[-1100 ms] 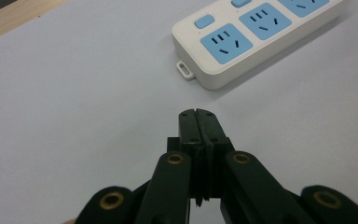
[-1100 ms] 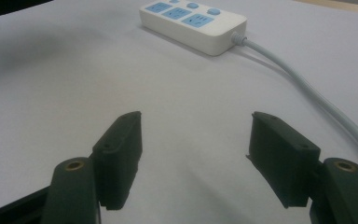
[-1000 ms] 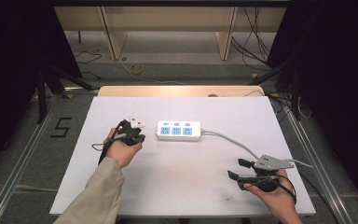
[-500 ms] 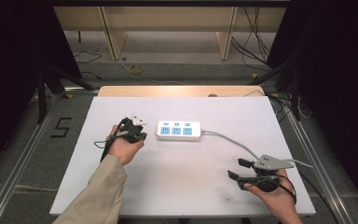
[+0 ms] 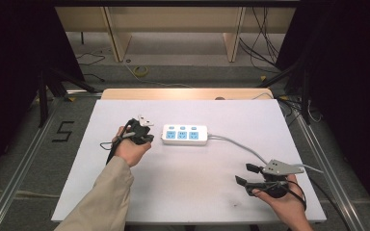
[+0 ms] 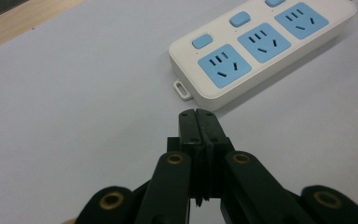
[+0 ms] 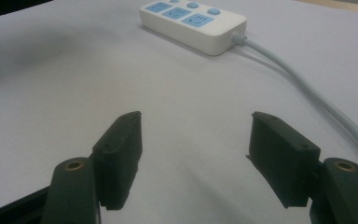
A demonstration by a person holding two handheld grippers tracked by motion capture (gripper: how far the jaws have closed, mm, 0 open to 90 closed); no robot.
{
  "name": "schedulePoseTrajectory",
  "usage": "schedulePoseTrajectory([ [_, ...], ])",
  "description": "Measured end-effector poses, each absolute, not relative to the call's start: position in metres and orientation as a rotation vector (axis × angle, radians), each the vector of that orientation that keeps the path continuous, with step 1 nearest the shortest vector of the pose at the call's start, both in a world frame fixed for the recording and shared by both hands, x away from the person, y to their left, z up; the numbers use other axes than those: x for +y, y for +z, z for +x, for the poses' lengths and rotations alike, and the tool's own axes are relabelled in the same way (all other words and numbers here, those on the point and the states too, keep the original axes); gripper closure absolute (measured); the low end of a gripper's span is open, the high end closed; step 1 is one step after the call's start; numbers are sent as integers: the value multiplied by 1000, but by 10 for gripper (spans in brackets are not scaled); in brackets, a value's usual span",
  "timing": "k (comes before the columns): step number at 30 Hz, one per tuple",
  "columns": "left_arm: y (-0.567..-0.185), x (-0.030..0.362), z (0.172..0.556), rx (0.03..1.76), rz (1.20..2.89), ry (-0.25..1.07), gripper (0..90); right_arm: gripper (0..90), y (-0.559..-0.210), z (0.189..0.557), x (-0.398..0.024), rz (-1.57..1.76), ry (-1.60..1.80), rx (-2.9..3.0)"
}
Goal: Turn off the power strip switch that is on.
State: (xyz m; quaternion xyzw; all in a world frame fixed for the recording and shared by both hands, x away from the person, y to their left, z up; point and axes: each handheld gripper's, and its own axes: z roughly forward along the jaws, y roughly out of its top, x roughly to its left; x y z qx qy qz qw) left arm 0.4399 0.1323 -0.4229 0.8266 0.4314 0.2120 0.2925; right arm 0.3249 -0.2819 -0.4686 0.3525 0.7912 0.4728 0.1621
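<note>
On the white table, the power strip lies centre-rear. My left gripper, jaws pressed together and empty, points at its near end; I should press one switch squarely. My right gripper waits spread wide.

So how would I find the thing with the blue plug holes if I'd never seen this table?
Look at the big white table and go to its middle, toward the far side. There lies a long white power strip with a grey cable running off its right end. It is the one thing lying flat with three blue sockets in a row; the left gripper, shut, points at its left end.
</note>
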Motion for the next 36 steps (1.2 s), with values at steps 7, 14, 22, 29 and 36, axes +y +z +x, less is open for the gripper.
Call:
schedulePoseTrajectory([
  [7,-422,129,443,1145,2205,562,899,355,-469,325,-282,1005,1349,2259],
  [14,-422,125,447,1146,2212,555,899,355,-468,325,-282,1007,1350,2257],
  [22,-421,122,453,1150,2209,546,899,355,-468,325,-282,1009,1350,2257],
  [29,-419,122,459,1148,2225,554,899,355,-469,325,-282,1006,1350,2258],
  [36,-419,120,465,1152,2236,561,898,355,-469,325,-282,1003,1349,2260],
])
